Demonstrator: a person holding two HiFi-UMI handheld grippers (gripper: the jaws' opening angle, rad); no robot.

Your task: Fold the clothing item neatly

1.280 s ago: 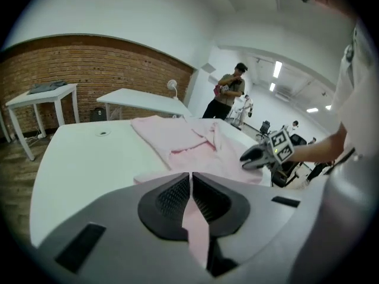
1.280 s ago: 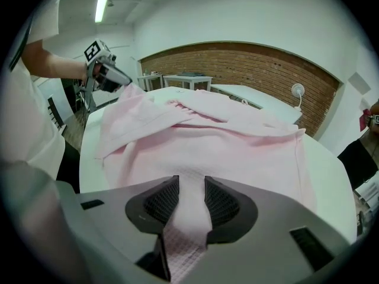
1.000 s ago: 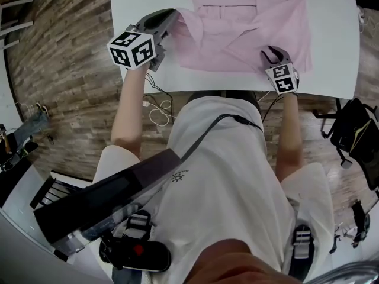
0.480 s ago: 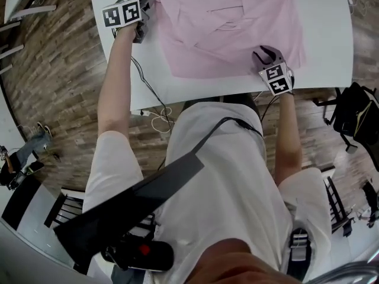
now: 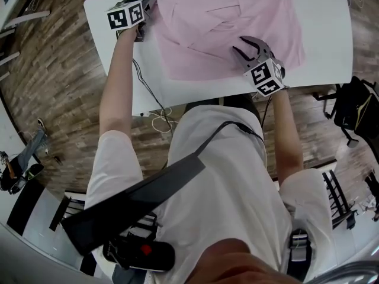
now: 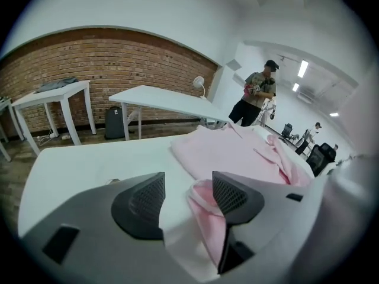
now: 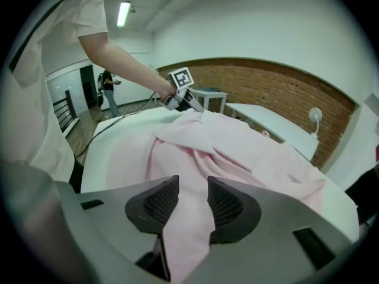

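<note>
White table across the top of the head view, set on a wood-plank floor. Red brick wall along the back of the room in both gripper views.

Carries one pink shirt, spread loosely over the upper middle of the tabletop, rumpled, with one flap turned across toward the centre. Also carries one dark cable, running from the upper left along the near left part of the table and off its edge to the floor.

Two grippers, one in each hand.
- Left gripper: sits at the upper left of the head view, at the shirt's left edge. Jaws apart, having just been opening. One small fold of pink cloth lying loose between them, close against the right-hand pad and clear of the left-hand one.
- Right gripper: sits right of centre in the head view, over the shirt's near right part. Jaws clamped on one bunch of pink cloth, the cloth filling the gap between the pads and hanging below them toward the camera.

Two more white tables in front of the brick wall, at the left and middle of the left gripper view. Two people in the distance at the right of that view: one standing, one much smaller farther right.
</note>
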